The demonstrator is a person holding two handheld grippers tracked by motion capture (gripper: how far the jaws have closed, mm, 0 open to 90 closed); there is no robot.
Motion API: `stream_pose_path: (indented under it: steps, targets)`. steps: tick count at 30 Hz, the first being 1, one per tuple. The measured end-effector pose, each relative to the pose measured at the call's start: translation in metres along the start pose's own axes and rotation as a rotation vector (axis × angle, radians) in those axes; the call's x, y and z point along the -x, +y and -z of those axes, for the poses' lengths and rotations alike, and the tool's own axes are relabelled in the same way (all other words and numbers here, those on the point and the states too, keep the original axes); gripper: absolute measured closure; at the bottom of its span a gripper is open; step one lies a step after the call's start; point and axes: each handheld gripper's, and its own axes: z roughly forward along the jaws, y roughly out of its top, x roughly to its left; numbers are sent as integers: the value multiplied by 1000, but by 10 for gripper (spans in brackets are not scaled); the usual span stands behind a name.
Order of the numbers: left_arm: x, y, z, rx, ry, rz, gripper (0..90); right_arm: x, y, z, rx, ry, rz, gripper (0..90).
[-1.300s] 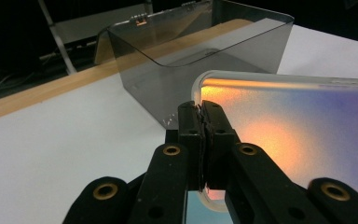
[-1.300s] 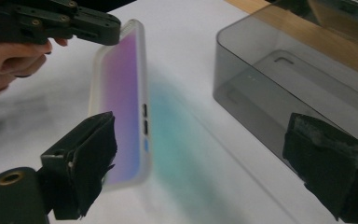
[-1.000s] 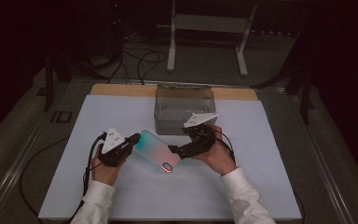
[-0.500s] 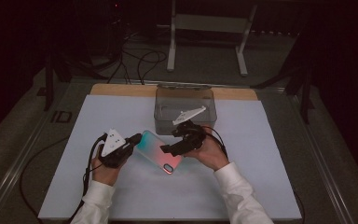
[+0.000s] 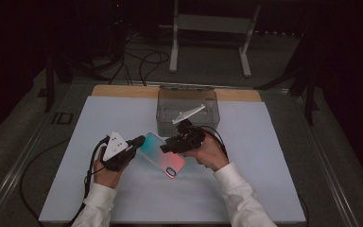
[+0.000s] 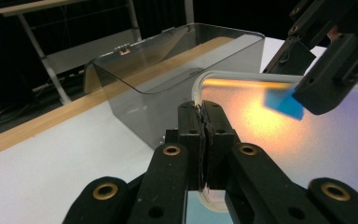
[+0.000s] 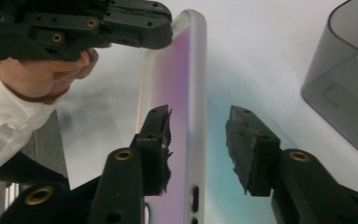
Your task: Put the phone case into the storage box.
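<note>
My left gripper (image 5: pixel 139 140) pinches the phone case (image 5: pixel 162 154) before the clear box (image 5: pixel 187 111); my right gripper (image 5: pixel 166 145), jaws just closing, hasn't gripped; boxing remains.

The phone case's (image 7: pixel 182 140) lower end is cut off by the frame.

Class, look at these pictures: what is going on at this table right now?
A person holds a gripper in each hand over a white table. The left gripper is clamped on the edge of a translucent phone case with a pink-to-teal tint, holding it up. The right gripper has the case's other edge between its jaws; they have just been closing but do not press on it yet. A clear plastic box stands behind.
</note>
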Motion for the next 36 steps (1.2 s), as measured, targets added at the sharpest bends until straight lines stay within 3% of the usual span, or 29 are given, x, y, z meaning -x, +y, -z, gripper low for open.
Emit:
stream_pose_path:
  steps: [9,15,20,25,30,36]
  targets:
    - [2,-1,-1,2,-13,-22,886,4,1,-5,-63,52,-39,765]
    - [3,-1,-3,-3,-8,-31,887,5,0,-7,-95,101,-63,799]
    - [6,-2,-5,-1,-5,-41,883,1,-1,-13,-150,105,-70,796]
    - [7,-2,-5,0,-9,-42,882,2,-1,-13,-178,86,-139,817]
    - [7,-2,-6,-3,-10,-36,879,2,-2,-12,-174,75,-171,822]
    - [6,-2,-5,0,2,-27,866,1,-1,-12,-155,62,-177,823]
